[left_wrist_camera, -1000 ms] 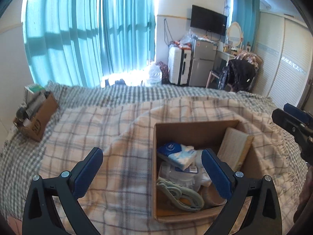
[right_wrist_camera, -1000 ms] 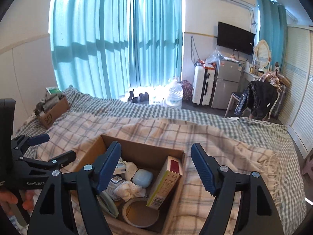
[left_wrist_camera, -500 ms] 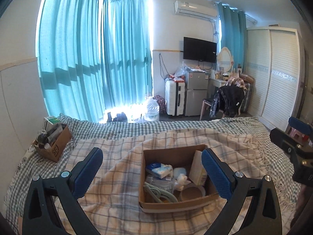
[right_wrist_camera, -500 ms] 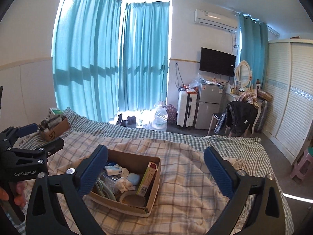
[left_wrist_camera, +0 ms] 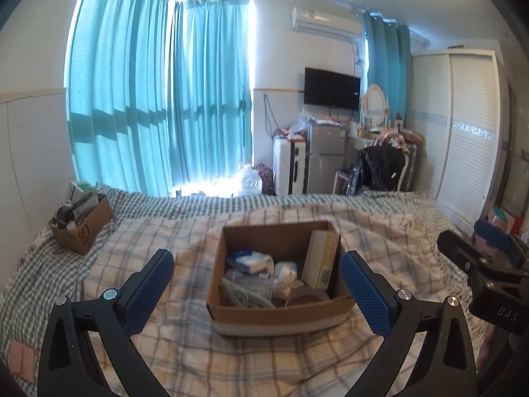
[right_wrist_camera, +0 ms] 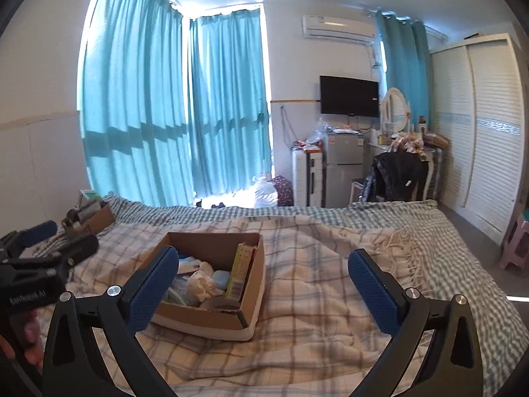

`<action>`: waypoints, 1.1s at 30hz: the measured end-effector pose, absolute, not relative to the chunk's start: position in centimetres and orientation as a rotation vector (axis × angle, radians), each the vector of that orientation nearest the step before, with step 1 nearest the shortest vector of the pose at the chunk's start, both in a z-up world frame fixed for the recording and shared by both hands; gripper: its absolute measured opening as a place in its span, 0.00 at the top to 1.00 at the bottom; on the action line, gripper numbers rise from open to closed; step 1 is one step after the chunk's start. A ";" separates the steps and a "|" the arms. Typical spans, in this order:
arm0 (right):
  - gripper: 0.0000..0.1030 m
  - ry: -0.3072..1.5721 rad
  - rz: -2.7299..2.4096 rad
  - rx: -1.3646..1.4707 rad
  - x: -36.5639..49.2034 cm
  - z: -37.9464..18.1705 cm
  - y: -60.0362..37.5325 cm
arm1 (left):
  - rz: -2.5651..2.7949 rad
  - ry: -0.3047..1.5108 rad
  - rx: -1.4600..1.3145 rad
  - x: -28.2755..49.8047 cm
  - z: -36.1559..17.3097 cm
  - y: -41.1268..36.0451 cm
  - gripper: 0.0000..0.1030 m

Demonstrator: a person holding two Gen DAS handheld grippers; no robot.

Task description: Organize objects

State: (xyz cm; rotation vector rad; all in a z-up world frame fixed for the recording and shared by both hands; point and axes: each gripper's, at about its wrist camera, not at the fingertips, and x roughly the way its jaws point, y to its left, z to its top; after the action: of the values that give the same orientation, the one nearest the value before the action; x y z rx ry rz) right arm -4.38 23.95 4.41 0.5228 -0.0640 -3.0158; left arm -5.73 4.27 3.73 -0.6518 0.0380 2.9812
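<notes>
An open cardboard box (left_wrist_camera: pixel 281 318) sits on the checked blanket in the middle of the bed; it also shows in the right wrist view (right_wrist_camera: pixel 201 319). Inside lie a tall yellow carton (left_wrist_camera: pixel 321 259), a blue-and-white packet (left_wrist_camera: pixel 250 260), crumpled white wrap (left_wrist_camera: pixel 285 276), a coiled cable (left_wrist_camera: pixel 244 294) and a tape roll (left_wrist_camera: pixel 305 295). My left gripper (left_wrist_camera: pixel 258 292) is open and empty, held back from the box. My right gripper (right_wrist_camera: pixel 264 286) is open and empty, to the right of the box.
A smaller cardboard box (left_wrist_camera: pixel 82 228) with several items stands at the bed's far left corner. Beyond the bed are teal curtains (left_wrist_camera: pixel 158 99), a white suitcase (left_wrist_camera: pixel 289 165), a small fridge (left_wrist_camera: pixel 325 158), a chair with dark clothes (left_wrist_camera: pixel 380 168) and a white wardrobe (left_wrist_camera: pixel 463 139).
Both grippers have pulled back and up from the box, so it looks smaller and farther away. Both stay open and empty.
</notes>
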 end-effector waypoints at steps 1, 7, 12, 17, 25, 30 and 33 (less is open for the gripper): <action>0.00 -0.052 -3.012 0.522 -4.5 4.3 23.8 | 2.982 0.036 -0.645 -5.5 3.3 4.3 0.00; 0.00 -0.094 -3.010 0.591 -5.3 2.6 24.2 | 2.993 0.017 -0.632 -5.0 2.1 3.9 0.00; 0.00 -0.057 -3.012 0.628 -5.7 1.9 23.8 | 3.020 0.019 -0.641 -4.8 1.8 3.6 0.00; 0.00 -0.043 -3.018 0.618 -5.6 2.1 23.6 | 3.021 0.067 -0.683 -5.0 1.3 3.6 0.00; 0.00 0.033 -3.044 0.608 -5.4 1.9 22.9 | 3.026 0.027 -0.663 -4.4 1.3 3.5 0.00; 0.00 0.062 -3.030 0.611 -5.6 1.7 22.4 | 3.010 -0.001 -0.641 -4.2 1.7 3.5 0.00; 0.00 0.081 -3.032 0.610 -5.6 1.7 22.2 | 3.008 0.010 -0.643 -4.4 1.8 3.7 0.00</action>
State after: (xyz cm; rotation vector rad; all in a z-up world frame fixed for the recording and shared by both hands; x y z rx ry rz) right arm -5.56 22.25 1.65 0.6104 0.0805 -3.0316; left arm -4.42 3.74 1.79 -0.6430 0.0103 3.0077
